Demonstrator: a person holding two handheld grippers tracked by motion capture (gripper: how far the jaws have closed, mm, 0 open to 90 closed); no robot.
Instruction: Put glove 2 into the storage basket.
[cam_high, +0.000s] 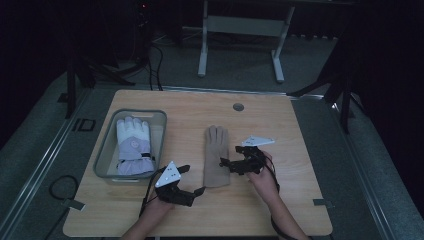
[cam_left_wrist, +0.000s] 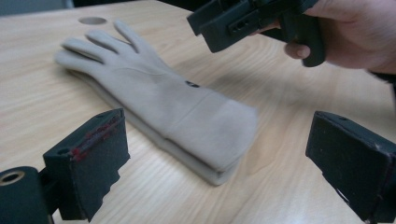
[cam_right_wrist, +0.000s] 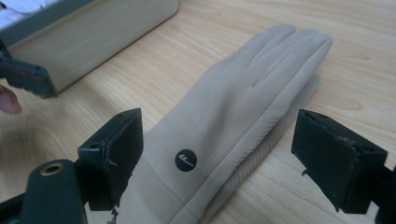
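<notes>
On the tabletop (cam_high: 280, 120) a glove (cam_high: 216, 155) lies flat near the middle, fingers pointing away from the person. A bin (cam_high: 111, 145) stands to its left, with a second, thicker glove (cam_high: 133, 146) inside. The left claw (cam_high: 192, 181) sits before the glove's cuff, the right claw (cam_high: 229, 161) just right of it
</notes>
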